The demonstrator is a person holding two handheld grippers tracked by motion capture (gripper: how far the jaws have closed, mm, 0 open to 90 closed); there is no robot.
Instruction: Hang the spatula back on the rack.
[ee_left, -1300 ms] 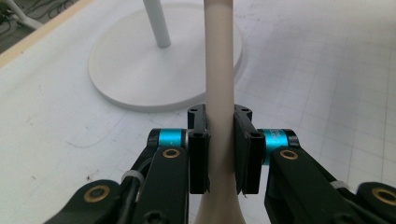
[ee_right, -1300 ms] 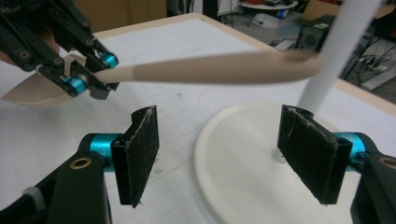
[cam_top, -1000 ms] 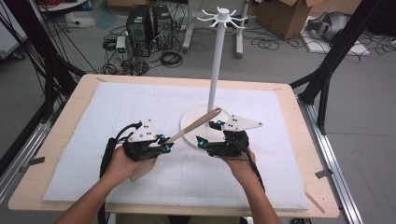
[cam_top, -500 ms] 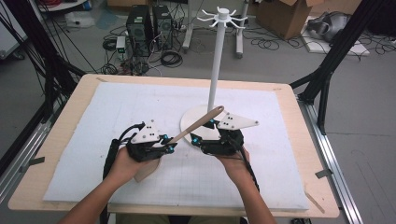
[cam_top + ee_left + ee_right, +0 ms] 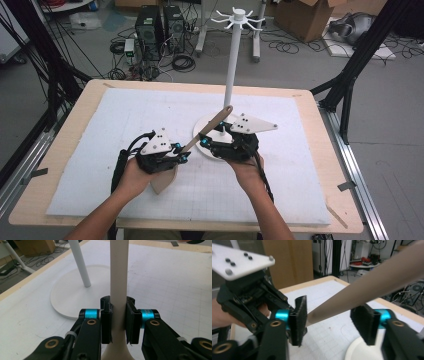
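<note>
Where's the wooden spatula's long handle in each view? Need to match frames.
High view: pale wooden spatula handle runs diagonally at centre, from the left gripper up toward the pole.
Left gripper view: vertical at centre, clamped between the fingers.
Right gripper view: slants from upper right to centre, between open fingers.
Shared landmark: white stand's round base.

The high view looks forward and down on the whole table (image 5: 70, 150) from above the person's side. Each gripper view sits low and close behind its own jaws. All three share the wooden spatula handle (image 5: 210, 127) and white stand base (image 5: 67, 297).
</note>
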